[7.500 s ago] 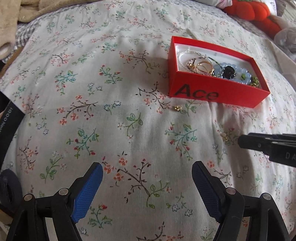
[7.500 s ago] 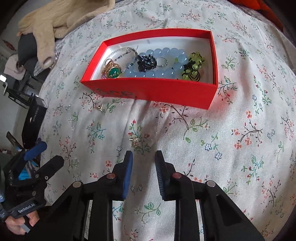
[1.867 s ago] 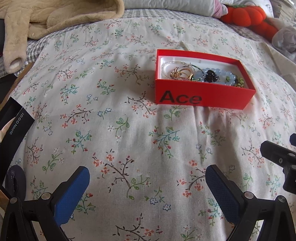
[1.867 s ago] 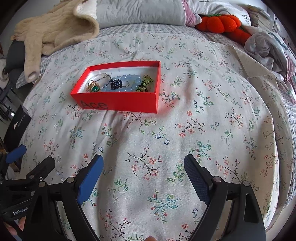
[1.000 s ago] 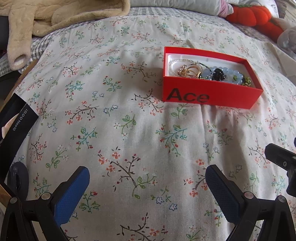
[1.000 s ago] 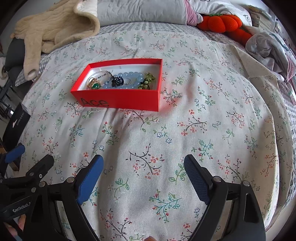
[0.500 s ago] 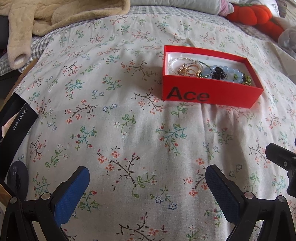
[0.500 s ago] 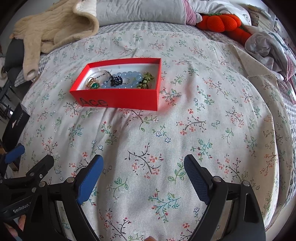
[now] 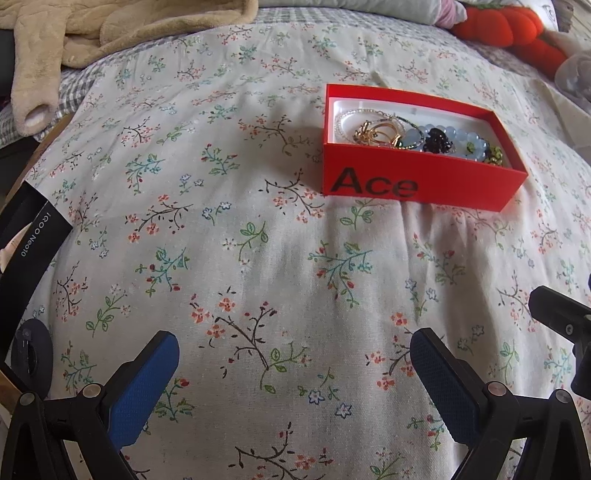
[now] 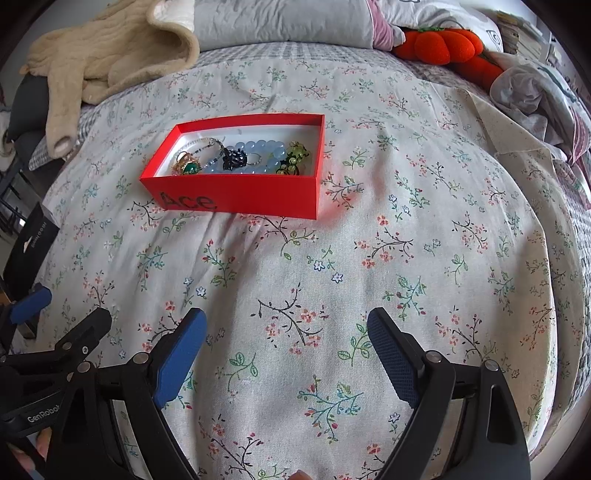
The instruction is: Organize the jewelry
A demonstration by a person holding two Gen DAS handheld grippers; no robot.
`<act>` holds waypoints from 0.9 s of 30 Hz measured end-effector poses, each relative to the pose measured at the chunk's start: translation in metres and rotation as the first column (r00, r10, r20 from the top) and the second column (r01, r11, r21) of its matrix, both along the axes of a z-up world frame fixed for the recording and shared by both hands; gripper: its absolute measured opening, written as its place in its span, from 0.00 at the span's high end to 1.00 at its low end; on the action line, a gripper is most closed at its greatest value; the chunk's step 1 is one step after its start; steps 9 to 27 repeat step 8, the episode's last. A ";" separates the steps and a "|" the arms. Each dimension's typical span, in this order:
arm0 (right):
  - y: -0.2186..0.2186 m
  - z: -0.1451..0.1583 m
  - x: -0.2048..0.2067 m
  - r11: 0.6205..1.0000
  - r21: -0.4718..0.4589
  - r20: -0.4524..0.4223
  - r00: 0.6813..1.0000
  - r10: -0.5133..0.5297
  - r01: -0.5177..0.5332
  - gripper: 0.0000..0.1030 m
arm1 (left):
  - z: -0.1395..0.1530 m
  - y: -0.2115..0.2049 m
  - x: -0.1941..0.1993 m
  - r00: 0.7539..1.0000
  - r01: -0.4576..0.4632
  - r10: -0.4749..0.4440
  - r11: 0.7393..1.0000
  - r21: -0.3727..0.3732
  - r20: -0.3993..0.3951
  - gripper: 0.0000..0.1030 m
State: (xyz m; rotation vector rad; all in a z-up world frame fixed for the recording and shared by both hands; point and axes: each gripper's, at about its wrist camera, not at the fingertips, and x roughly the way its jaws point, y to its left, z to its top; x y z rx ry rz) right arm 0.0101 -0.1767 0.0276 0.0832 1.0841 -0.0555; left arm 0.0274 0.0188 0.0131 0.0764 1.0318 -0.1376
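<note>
Blue-padded and spread wide, the left gripper (image 9: 293, 373) hangs released over the floral bedspread (image 9: 258, 258) with nothing between its fingers. Its right finger pad (image 9: 441, 384) and left finger pad (image 9: 142, 384) sit well apart above bare printed cloth. The right gripper (image 10: 286, 350) is released too, fingers splayed and empty above the same bedspread; in its view the left gripper shows at the lower left edge, just beside it.

Farther out on the bed lies the red box (image 9: 421, 184), open-topped, white inside, with "Ace" printed in black on its near wall. All the jewelry visible is inside it: a gold ring with a green stone (image 10: 188, 166) toward the left end, a thin beaded chain (image 9: 354, 120) looping around it, a pale blue bead bracelet (image 10: 266, 155) across the middle with a black flower-shaped piece (image 10: 234, 158) on top, and a yellow-green and black piece (image 10: 293, 157) at the right end.

Beyond the box, a beige fleece garment (image 10: 107, 51) is heaped at the far left of the bed, a grey pillow (image 10: 280, 22) lies along the back, and an orange pumpkin plush (image 10: 447, 44) sits at the far right. A black box (image 9: 26, 236) stands off the bed's left edge.
</note>
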 end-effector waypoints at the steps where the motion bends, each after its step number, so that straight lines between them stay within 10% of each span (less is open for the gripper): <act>1: 0.000 -0.001 0.000 1.000 -0.001 -0.002 1.000 0.001 -0.001 0.12 | 0.000 0.000 0.000 1.000 0.001 -0.001 1.000 0.000 -0.001 0.00; 27: 0.004 -0.010 0.004 0.999 -0.032 -0.016 1.000 -0.001 0.001 0.12 | -0.013 -0.002 0.005 1.000 -0.005 0.005 0.999 0.037 -0.019 0.00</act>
